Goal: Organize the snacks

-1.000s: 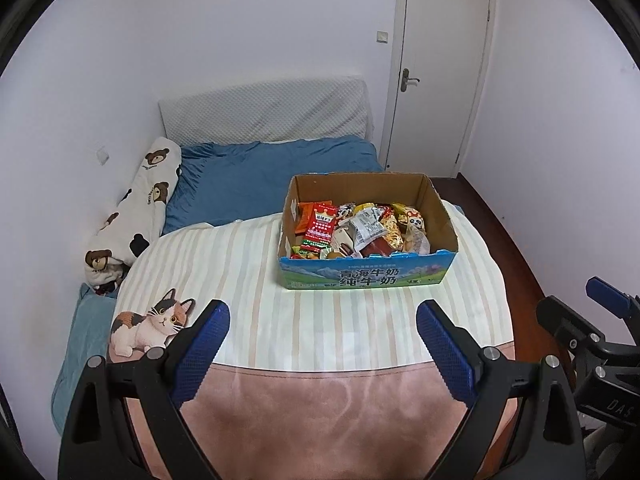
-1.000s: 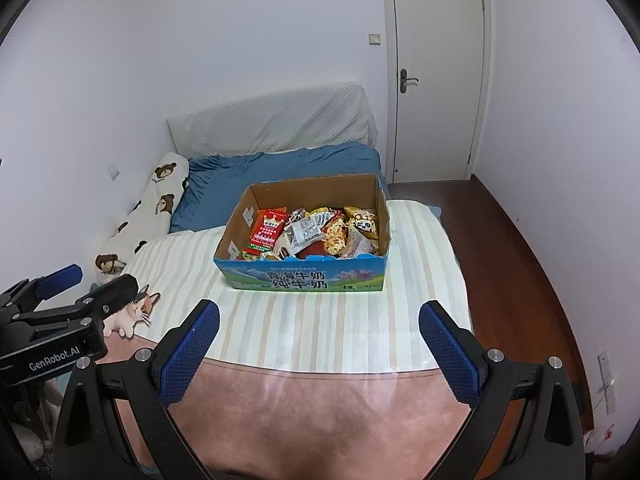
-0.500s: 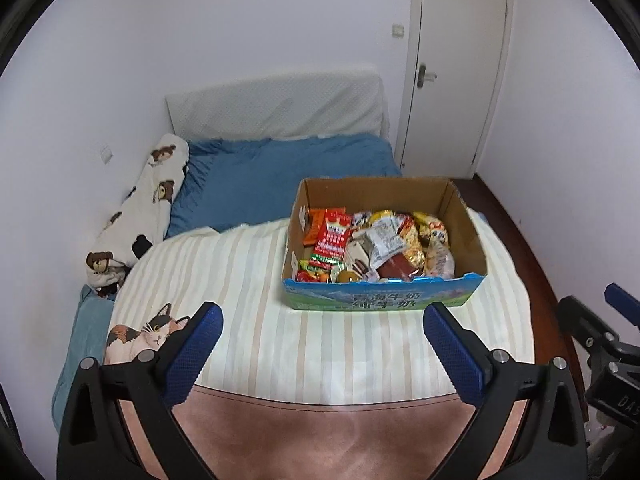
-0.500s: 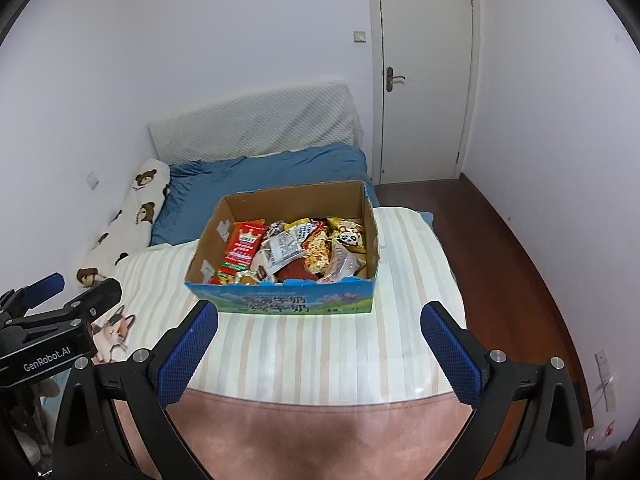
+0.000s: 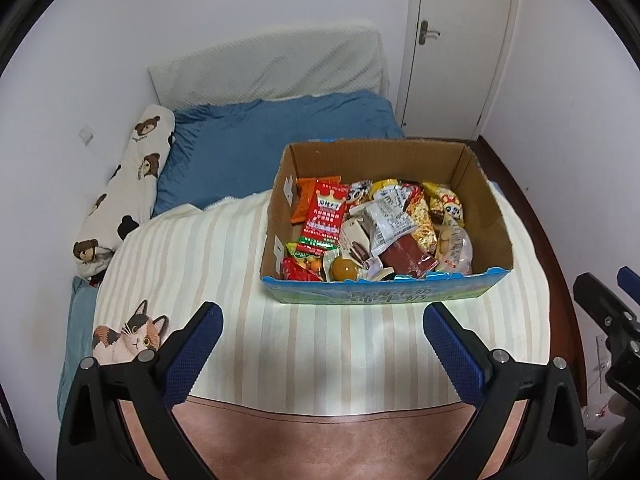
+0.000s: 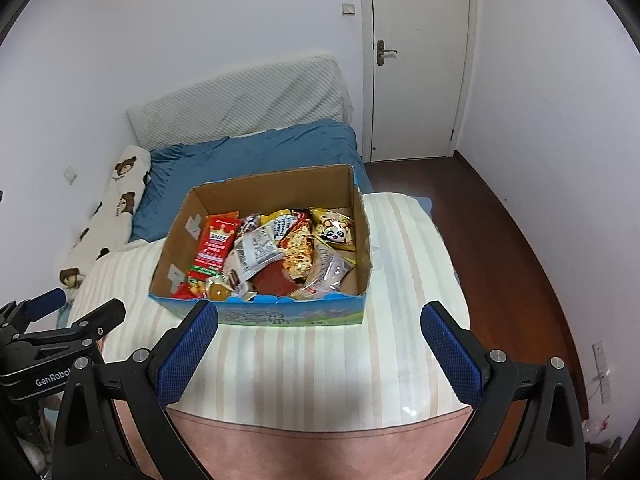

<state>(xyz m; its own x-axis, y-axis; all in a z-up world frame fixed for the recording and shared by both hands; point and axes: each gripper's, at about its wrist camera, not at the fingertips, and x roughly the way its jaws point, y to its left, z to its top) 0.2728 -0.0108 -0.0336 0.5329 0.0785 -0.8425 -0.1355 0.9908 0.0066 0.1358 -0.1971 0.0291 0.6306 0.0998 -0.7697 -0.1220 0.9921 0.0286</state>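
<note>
Both views have closed in on the cardboard box [image 5: 484, 200] since 1 s ago: it now fills more of each frame and sits lower, nearer the fingertips. Left gripper [image 5: 320, 344] jaws opened slightly wider over that second and now stand fully spread, nothing between them. Right gripper [image 6: 318, 340] also wide, empty, no change seen in its spread.

Box sits on a cream striped blanket [image 5: 200, 264] on the bed, open-topped, blue printed front panel toward the cameras. Snacks [image 5: 376, 228] heaped inside: red packet [image 5: 324, 216] along the left side, white-labelled packet [image 5: 386, 220] mid-pile, panda-print packet [image 6: 336, 230] toward the back right.

Both grippers pitched downward over the near edge of the blanket, short of the box, not touching it. In the right wrist view the left blue pad [image 6: 188, 354] overlaps the box's front left corner. Each gripper shows at the other view's edge, side by side.

Cat-print cushion [image 5: 128, 336] lies at the left edge of the blanket; bear-print pillow [image 5: 124, 192] along the wall.
</note>
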